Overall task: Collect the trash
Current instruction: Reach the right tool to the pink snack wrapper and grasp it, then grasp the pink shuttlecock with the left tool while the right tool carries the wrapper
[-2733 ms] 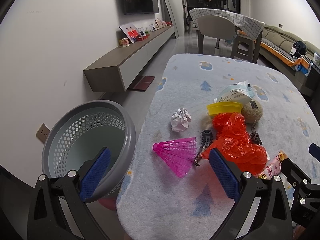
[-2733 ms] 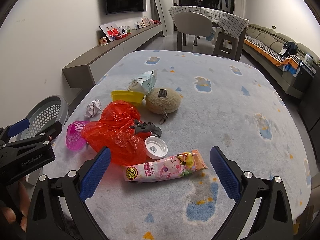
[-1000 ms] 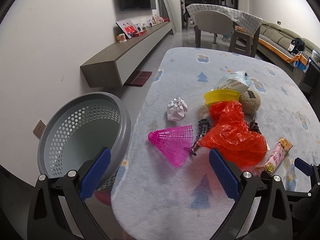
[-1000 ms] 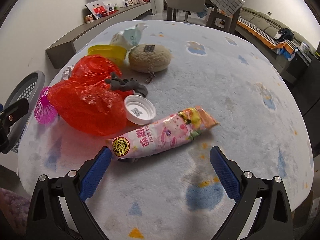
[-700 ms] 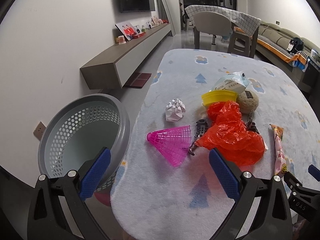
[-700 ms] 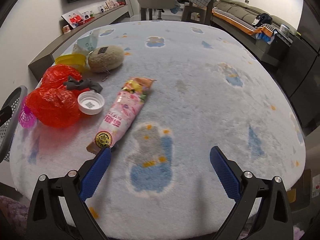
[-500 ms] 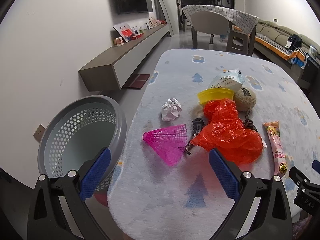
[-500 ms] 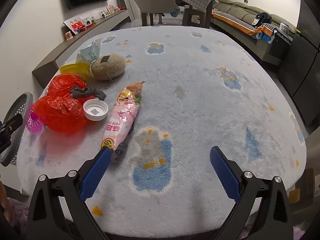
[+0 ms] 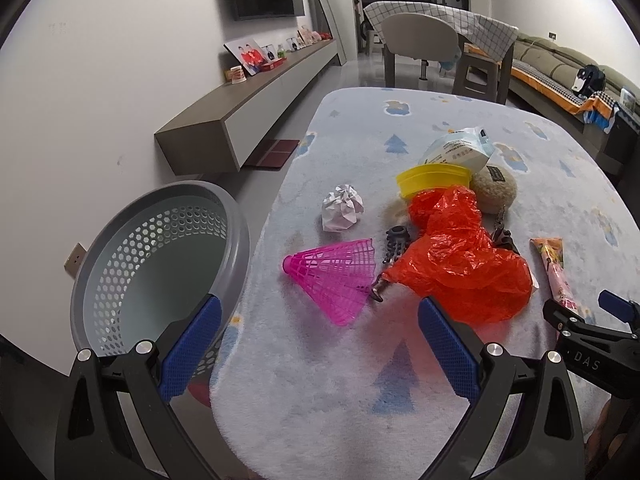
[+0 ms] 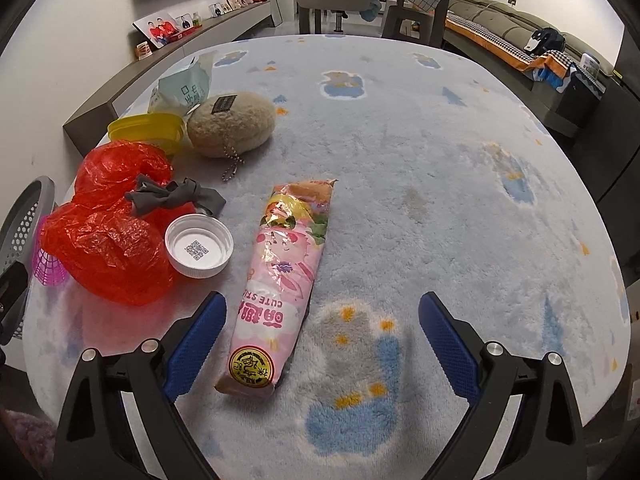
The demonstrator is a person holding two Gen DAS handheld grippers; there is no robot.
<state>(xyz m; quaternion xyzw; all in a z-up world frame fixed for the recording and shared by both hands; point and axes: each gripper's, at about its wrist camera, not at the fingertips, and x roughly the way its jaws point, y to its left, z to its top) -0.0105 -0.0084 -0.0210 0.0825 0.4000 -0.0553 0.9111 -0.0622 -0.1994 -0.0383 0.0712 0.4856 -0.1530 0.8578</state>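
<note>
Right gripper (image 10: 320, 340) has swung round: pink snack wrapper (image 10: 282, 280), crosswise to us a second ago, now runs lengthwise, near end between our spread fingers, toward left one. Nothing held. We judge alignment done; descent and pinch on wrapper next.

Left gripper (image 9: 320, 340) also spread wide, empty, little changed. Grey perforated basket (image 9: 236, 232) beside its left finger, off table edge. Pink shuttlecock (image 9: 334, 276) and red plastic bag (image 9: 460, 272) just ahead. No trash collected yet.
</note>
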